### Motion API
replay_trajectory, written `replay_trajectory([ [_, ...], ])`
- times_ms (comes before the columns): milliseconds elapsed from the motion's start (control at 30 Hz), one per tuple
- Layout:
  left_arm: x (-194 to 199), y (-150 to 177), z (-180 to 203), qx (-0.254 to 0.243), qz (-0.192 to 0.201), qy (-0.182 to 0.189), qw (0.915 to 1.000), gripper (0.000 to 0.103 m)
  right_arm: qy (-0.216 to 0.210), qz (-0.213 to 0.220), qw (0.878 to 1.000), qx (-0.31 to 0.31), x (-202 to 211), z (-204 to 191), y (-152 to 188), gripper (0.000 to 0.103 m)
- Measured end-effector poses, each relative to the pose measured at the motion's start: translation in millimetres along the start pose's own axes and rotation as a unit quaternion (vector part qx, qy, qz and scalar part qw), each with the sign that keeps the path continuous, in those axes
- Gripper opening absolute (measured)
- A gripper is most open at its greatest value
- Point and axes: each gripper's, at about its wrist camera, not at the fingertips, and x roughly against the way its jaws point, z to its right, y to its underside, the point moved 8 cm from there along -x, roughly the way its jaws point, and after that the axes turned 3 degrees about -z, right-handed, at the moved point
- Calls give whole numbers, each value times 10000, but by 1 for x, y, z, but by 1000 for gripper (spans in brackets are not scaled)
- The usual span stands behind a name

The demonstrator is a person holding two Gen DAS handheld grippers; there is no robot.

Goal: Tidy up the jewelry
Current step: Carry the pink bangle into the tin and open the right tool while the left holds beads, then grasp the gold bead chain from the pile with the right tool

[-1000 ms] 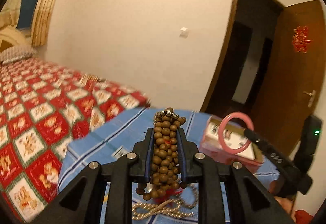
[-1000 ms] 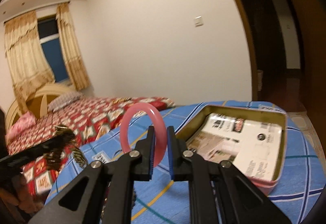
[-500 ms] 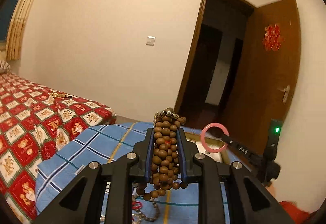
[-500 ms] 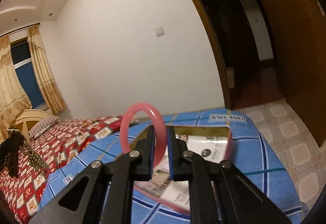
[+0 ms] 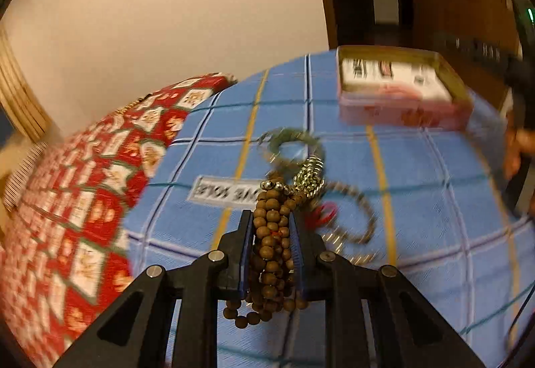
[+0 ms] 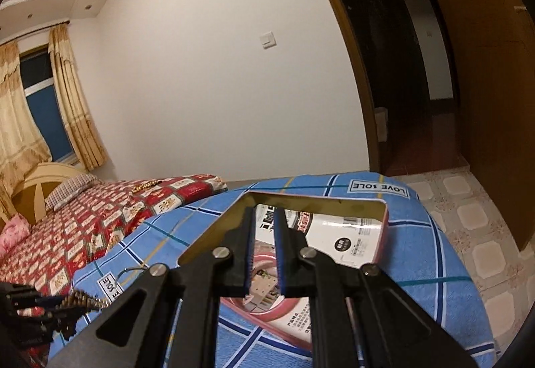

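Left wrist view: left gripper (image 5: 270, 227) pinches a wooden bead strand (image 5: 271, 244) above the blue checked cloth (image 5: 434, 201); more jewelry (image 5: 311, 180) lies beyond.

Right wrist view: right gripper (image 6: 264, 251), jaws spread, over the tin (image 6: 384, 217); pink bangle (image 6: 267, 311) lies inside.

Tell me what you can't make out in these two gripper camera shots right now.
- Right wrist: pink bangle lying in the tin, partly covered by the right gripper.
- Left wrist: loose jewelry on the cloth, motion-blurred.
- Left wrist: wooden beads, lower end hidden behind the left gripper.
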Motion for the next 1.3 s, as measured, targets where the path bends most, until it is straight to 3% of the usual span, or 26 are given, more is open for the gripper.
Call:
replay_trajectory([
  [67, 5, 4, 0, -121, -24, 100, 9999, 21, 10, -17, 9999, -100, 0, 3, 0, 14],
  [167, 23, 1, 2, -52, 229, 600, 9979, 21, -52, -48, 9999, -154, -1, 4, 1, 19],
  [233, 30, -4, -2, 124, 368, 744, 9965, 21, -527, -114, 9985, -137, -1, -11, 4, 22],
  [333, 32, -9, -3, 176, 426, 682, 9966, 21, -1244, -514, 9908, 148, -7, -47, 20, 51],
  [433, 35, -11, -4, 172, 478, 690, 9963, 21, -2118, -1334, 9652, 759, -18, -97, 53, 51],
  [500, 40, -13, -5, 157, 538, 710, 9959, 21, -2564, -1967, 9392, 1163, -23, -129, 83, 51],
  [567, 43, -14, -6, 173, 593, 717, 9955, 21, -2912, -2258, 9177, 1485, -20, -153, 101, 51],
  [700, 44, -15, -10, 265, 651, 748, 9947, 21, -2984, -2322, 9086, 1773, -15, -171, 115, 52],
  [900, 43, -13, -9, 353, 671, 809, 9938, 21, -2820, -2328, 9132, 1800, -17, -165, 119, 52],
  [1133, 49, -21, 6, 203, 754, 1035, 9916, 21, -3040, -2299, 9039, 1943, -19, -192, 124, 52],
  [1167, 50, -21, 6, 197, 764, 1051, 9913, 21, -3014, -2291, 9034, 2015, -21, -195, 126, 47],
  [1233, 50, -20, 6, 176, 738, 1033, 9918, 21, -2827, -2371, 9050, 2115, -27, -194, 131, 18],
  [1300, 46, -17, 3, 191, 645, 994, 9928, 21, -2626, -2287, 9178, 1908, -32, -182, 123, 18],
])
